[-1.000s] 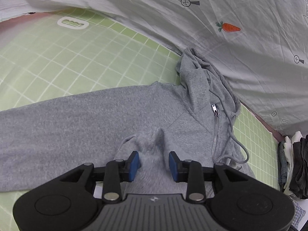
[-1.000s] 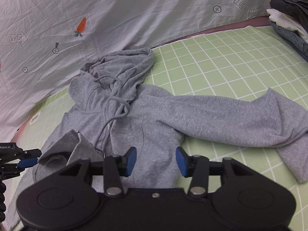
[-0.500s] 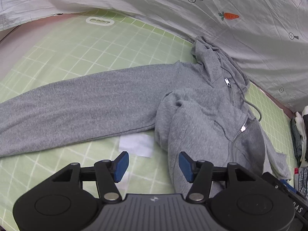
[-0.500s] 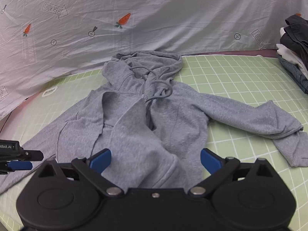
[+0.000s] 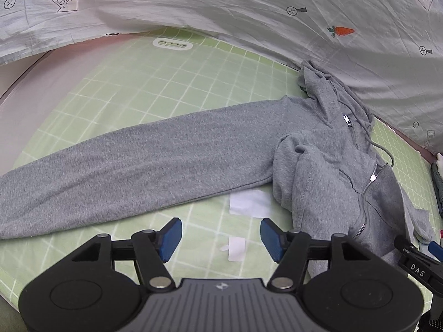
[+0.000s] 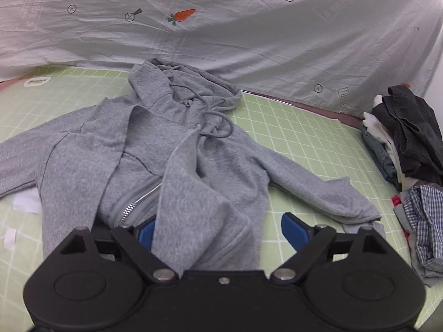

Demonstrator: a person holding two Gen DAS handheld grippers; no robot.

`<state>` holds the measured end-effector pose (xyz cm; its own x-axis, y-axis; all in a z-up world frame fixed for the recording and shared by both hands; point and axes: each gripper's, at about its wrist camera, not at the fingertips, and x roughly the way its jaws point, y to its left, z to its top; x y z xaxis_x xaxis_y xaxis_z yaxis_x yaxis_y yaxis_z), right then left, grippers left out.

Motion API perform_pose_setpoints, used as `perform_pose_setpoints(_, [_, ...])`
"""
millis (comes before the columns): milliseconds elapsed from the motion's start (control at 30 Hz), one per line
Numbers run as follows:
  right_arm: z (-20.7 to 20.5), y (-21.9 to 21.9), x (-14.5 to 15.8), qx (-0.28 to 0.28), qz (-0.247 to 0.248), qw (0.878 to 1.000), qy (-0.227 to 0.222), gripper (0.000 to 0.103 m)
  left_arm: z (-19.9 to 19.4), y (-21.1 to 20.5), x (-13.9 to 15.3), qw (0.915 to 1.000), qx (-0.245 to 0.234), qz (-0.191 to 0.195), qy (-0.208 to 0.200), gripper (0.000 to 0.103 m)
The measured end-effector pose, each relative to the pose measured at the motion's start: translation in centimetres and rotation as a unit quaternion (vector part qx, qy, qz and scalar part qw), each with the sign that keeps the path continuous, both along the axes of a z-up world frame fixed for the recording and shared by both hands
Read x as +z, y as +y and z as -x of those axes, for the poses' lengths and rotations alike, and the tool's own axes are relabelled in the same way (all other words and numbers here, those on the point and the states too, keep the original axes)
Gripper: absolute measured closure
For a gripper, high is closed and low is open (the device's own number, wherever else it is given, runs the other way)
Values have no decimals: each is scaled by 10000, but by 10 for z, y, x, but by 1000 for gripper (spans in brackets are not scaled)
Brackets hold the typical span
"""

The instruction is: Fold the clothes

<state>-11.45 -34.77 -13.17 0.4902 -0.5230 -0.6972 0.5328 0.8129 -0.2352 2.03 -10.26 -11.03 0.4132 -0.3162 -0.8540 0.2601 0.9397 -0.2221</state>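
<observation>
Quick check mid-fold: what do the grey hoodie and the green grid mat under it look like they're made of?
Grey hoodie: soft heathered knit, likely cotton-blend fleece; matte, flecked, drapes in thick folds, with a metal-looking zipper. Green grid mat: smooth, slightly glossy sheet, probably vinyl or rubber cutting mat; flat with printed white lines.

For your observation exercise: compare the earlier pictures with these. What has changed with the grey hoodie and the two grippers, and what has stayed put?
Both grippers have let go and pulled back. The left gripper, earlier over hoodie fabric, now hovers over bare green mat, jaws opening. The right gripper spread wide and is now closing, loose hem fabric between its pads. The grey hoodie now has its front panels flipped inward. Its sleeves remain spread; the clothes pile is unmoved.
</observation>
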Motion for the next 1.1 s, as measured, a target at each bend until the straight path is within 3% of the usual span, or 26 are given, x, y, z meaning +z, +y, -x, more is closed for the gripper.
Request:
perform_pose_setpoints(67, [14,-12,1,-119,-178,9997,-95,21,2,-9,-2,10000,-52,30,42,40])
perform_pose_setpoints(200, [41,-36,2,-219,-559,9977,-315,65,12,-40,-3,9995,-317,59,28,40])
perform_pose_setpoints(267, [51,-44,4,-183,-670,9966,-441,75,17,-55,-2,9989,-458,68,-28,40])
perform_pose_setpoints(333, [58,-51,5,-75,-746,9958,-521,92,22,-69,0,9983,-573,94,-92,40])
perform_pose_setpoints(400, [63,-58,6,74,-834,9949,-568,98,27,-82,3,9976,-664,132,-161,40])
perform_pose_setpoints(667, [59,-85,0,444,-1165,9908,-532,100,14,-133,8,9968,-731,87,-306,40])
perform_pose_setpoints(933, [36,-143,-22,134,-2044,9765,-665,100,-19,-190,-5,9956,-880,-262,-172,40])
perform_pose_setpoints(1100, [9,-173,-40,-115,-2380,9689,-671,100,-41,-227,-24,9896,-1335,-529,58,41])
